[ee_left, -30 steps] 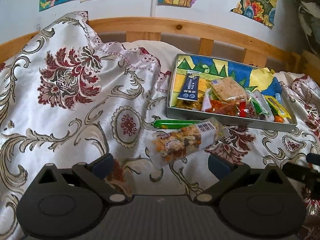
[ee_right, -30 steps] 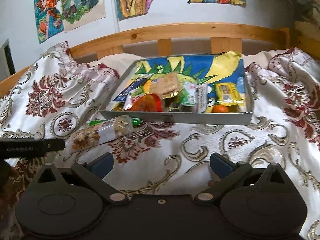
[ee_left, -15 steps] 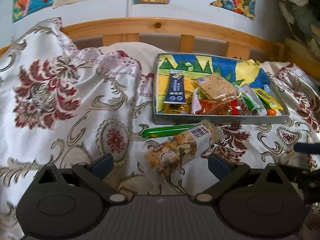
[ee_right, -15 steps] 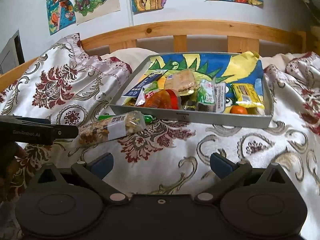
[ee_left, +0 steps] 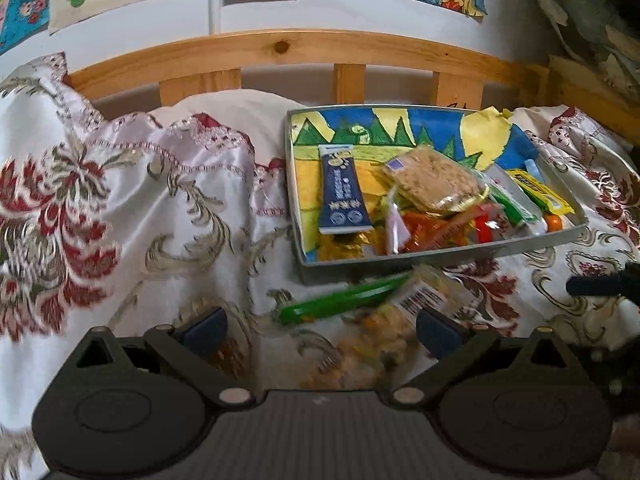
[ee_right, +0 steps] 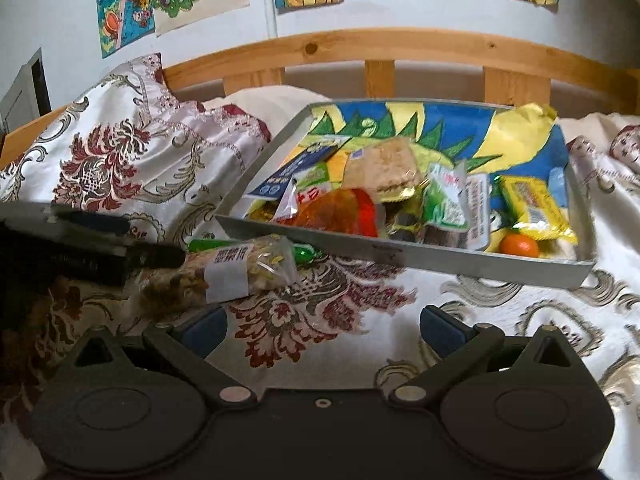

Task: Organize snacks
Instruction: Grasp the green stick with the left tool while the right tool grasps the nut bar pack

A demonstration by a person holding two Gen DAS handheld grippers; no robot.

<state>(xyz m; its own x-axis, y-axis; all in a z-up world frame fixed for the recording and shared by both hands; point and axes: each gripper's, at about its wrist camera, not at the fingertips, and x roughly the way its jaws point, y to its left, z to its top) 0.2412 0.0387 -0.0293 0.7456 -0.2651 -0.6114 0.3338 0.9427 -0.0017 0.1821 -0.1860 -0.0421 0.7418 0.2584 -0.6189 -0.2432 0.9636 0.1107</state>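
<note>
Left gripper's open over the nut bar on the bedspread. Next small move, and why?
Probably ease the left gripper forward a little and shut on the nut bar. It is open, the bar lies partly between its fingers, still outside the tray on the bedspread beside the green stick. The right gripper is open over bare cloth, away from both.

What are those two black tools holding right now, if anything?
Nothing. The left tool is open around the nut snack bag lying on the bedspread, not gripping it; the right tool is open and empty.
</note>
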